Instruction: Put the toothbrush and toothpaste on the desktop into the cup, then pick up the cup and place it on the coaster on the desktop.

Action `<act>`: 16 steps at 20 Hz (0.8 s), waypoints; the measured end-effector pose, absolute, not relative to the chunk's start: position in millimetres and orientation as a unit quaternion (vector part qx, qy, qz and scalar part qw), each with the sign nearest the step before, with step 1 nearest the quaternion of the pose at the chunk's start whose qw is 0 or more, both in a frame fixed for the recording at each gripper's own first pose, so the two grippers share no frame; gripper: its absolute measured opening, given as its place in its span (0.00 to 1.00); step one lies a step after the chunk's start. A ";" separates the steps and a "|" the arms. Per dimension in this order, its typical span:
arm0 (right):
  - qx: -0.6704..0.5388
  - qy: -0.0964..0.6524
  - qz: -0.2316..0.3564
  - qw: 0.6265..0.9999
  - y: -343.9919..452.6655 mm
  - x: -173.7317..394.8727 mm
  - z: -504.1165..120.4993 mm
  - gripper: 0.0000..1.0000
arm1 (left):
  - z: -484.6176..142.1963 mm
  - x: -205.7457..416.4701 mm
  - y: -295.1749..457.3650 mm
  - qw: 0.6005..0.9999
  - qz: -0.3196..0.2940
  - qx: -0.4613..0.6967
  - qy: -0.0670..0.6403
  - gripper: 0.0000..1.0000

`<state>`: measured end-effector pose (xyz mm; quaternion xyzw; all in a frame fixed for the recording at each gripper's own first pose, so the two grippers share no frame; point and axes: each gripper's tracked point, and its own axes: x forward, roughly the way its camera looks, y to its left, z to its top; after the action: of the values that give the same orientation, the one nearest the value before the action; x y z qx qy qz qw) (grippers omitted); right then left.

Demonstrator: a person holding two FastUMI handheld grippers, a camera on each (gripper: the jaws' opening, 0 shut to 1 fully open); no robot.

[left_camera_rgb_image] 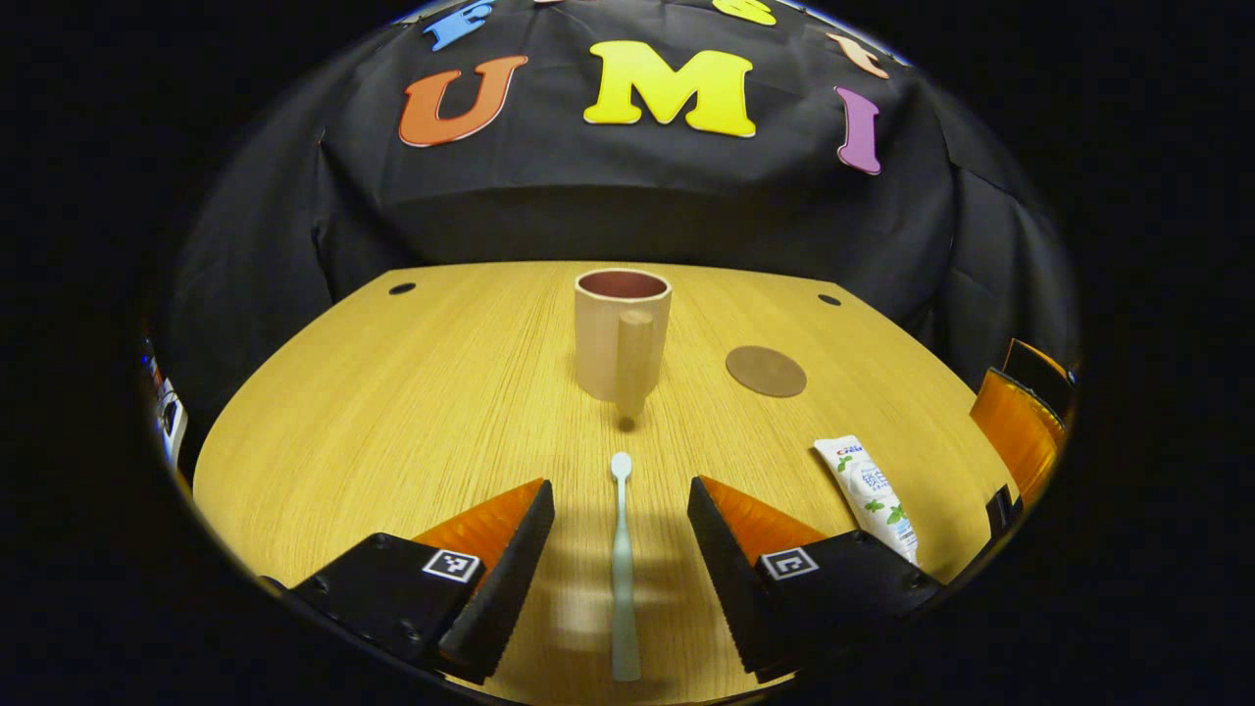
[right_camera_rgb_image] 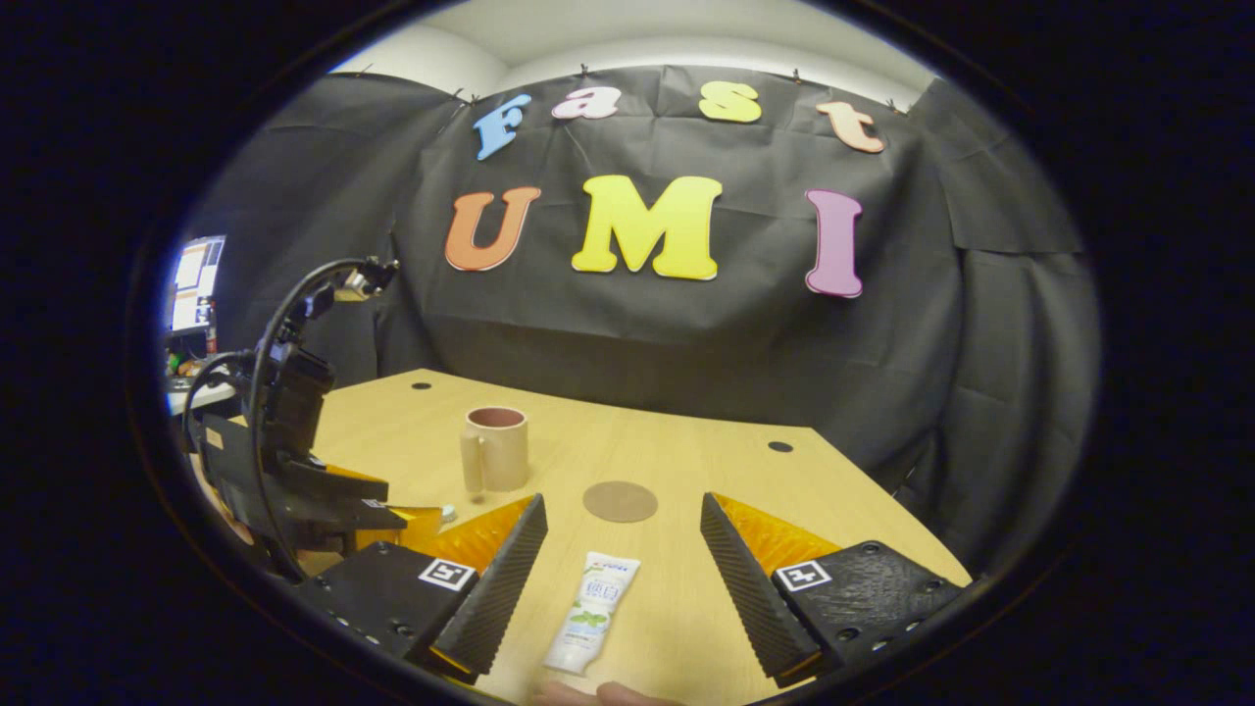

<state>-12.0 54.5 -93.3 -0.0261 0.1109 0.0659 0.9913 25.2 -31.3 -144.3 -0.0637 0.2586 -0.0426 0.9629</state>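
Left gripper point(left_camera_rgb_image: 621, 534) wide open astride toothbrush point(left_camera_rgb_image: 623, 569), right gripper point(right_camera_rgb_image: 620, 564) wide open over toothpaste point(right_camera_rgb_image: 592, 613)

Ridged wedge tongs point(left_camera_rgb_image: 621, 549) on black bodies with square markers

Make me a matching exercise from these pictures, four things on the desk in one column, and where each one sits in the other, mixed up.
Things:
1. toothbrush
2. toothpaste
3. cup
4. coaster

Places:
A. standing upright, mid-desk, nothing in it
B. lying between the open jaws of the right gripper
C. flat on the wooden desktop beside the cup, bare
D. lying between the open jaws of the left gripper

Pairs: 1-D, 2-B, 3-A, 4-C
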 end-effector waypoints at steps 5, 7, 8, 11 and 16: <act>-0.017 0.132 0.069 0.989 54.3 -14.6 -107.7 0.95 | -161.2 22.2 -37.5 0.952 -0.047 -0.074 0.293 0.71; -0.013 0.137 0.068 0.988 52.8 -14.2 -110.4 0.95 | -166.9 23.2 -39.0 0.950 -0.047 -0.072 0.299 0.63; -0.010 0.140 0.068 0.988 53.2 -14.6 -111.6 0.95 | -165.7 24.3 -37.6 0.952 -0.045 -0.069 0.296 0.55; -0.006 0.147 0.065 0.987 51.2 -12.8 -114.3 0.95 | -165.7 26.7 -38.7 0.952 -0.054 -0.073 0.292 0.31; 0.012 0.172 0.064 0.983 54.8 -11.3 -126.3 0.95 | -164.0 23.4 -48.7 0.950 -0.080 -0.087 0.289 0.10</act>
<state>-11.3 54.8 -126.3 0.0119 0.1720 0.0645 0.9829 23.4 -48.7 -164.0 -0.0865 0.2893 -0.0795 0.9500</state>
